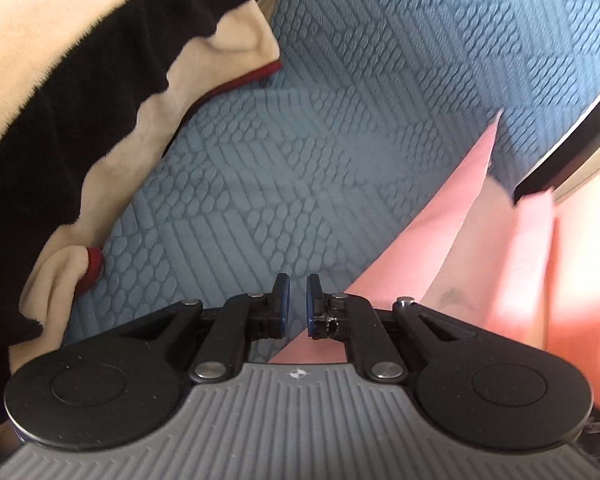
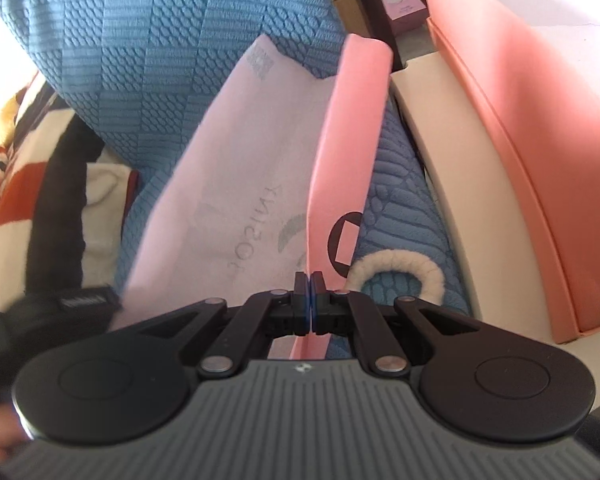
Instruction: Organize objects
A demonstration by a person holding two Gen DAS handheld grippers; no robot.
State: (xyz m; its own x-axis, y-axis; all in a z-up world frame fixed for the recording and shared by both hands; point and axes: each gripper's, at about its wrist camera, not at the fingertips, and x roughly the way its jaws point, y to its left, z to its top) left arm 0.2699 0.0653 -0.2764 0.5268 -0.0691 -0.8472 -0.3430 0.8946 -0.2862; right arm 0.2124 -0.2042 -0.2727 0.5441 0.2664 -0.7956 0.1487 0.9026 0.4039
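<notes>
The pink paper bag (image 2: 240, 168) is pinched at its near edge by the right gripper (image 2: 310, 304), over the blue quilted cover (image 2: 140, 60). The left gripper (image 1: 298, 306) is narrowed, nothing held.

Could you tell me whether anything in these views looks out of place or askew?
Yes: the pink paper bag lies tilted and splayed on the blue textured cover, pinched by the right gripper; the striped blanket sits bunched.
</notes>
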